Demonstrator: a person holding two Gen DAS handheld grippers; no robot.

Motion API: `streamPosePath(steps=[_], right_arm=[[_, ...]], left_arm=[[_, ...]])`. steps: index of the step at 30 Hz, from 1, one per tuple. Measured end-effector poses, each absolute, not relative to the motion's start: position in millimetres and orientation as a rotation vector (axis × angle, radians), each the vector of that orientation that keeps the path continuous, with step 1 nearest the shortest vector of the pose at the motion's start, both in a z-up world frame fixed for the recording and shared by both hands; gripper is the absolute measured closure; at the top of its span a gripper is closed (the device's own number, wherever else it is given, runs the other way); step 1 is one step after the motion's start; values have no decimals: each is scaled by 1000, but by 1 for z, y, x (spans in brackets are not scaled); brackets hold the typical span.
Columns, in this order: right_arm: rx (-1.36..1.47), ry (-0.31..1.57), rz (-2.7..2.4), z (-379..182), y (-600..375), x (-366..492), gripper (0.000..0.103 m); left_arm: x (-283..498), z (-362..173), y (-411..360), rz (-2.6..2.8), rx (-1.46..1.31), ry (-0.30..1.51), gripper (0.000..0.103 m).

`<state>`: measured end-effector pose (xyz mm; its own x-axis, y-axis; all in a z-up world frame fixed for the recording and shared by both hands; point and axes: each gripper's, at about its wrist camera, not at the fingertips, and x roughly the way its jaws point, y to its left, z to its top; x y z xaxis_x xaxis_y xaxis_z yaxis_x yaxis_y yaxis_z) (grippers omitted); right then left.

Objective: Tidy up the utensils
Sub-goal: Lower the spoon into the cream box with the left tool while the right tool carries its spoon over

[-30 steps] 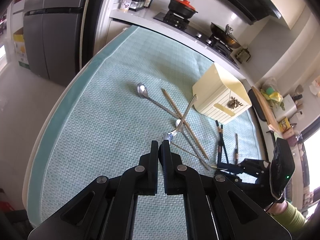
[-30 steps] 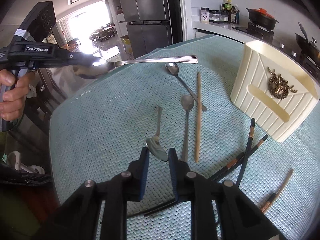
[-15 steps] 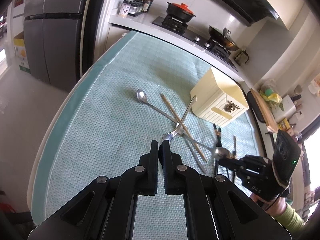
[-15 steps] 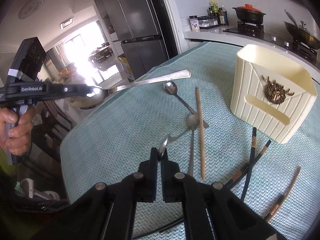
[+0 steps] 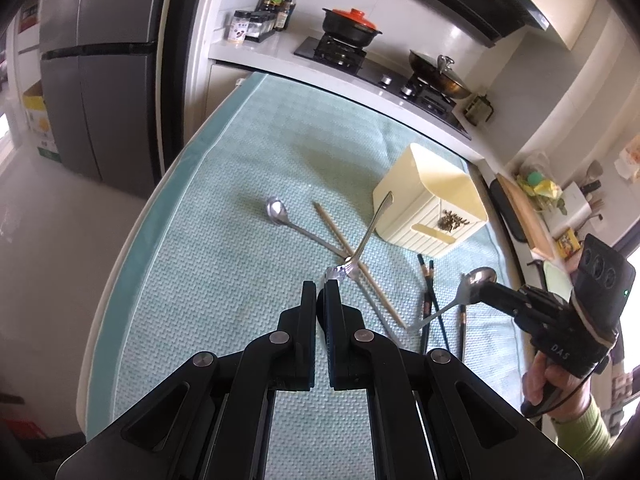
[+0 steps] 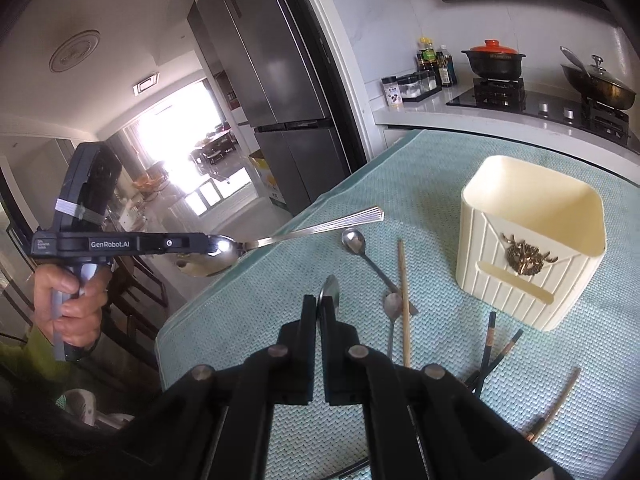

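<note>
My left gripper (image 5: 319, 294) is shut on the bowl of a large steel spoon (image 5: 368, 232). Its fluted handle (image 6: 344, 222) sticks out in the air toward the cream utensil holder (image 5: 432, 208). My right gripper (image 6: 319, 306) is shut on the bowl of a smaller spoon (image 6: 330, 288), held clear of the cloth; in the left wrist view its handle (image 5: 436, 312) slants down to the left. On the teal cloth lie a spoon (image 6: 354, 240), a second spoon (image 6: 392, 306) and a wooden chopstick (image 6: 404, 300) crossing each other. The holder (image 6: 532, 248) stands upright and looks empty.
Dark chopsticks (image 6: 490, 344) lie in front of the holder, with a brown one (image 6: 558, 404) further right. The teal cloth (image 5: 208, 264) ends at the table's left edge, above the floor. Behind are a stove with a red-lidded pot (image 5: 350, 24), a wok, and a fridge (image 5: 100, 80).
My right gripper closed on the smaller spoon and lifted it off the cloth. My left gripper rose a little, keeping hold of the large spoon.
</note>
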<state>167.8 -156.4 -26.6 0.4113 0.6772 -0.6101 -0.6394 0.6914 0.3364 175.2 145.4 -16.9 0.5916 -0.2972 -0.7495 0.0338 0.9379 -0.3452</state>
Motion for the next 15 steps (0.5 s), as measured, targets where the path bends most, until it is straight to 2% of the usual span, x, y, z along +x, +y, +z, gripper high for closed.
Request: streamPosePath(steps=[7,15], right_arm=[[118,709,816,11,-175,176,101],[159,575,782,80,-196,207,101]], left_arm=[[196,34,130,-249,-232,871,101],[247,108,87,-317,-47,844,101]])
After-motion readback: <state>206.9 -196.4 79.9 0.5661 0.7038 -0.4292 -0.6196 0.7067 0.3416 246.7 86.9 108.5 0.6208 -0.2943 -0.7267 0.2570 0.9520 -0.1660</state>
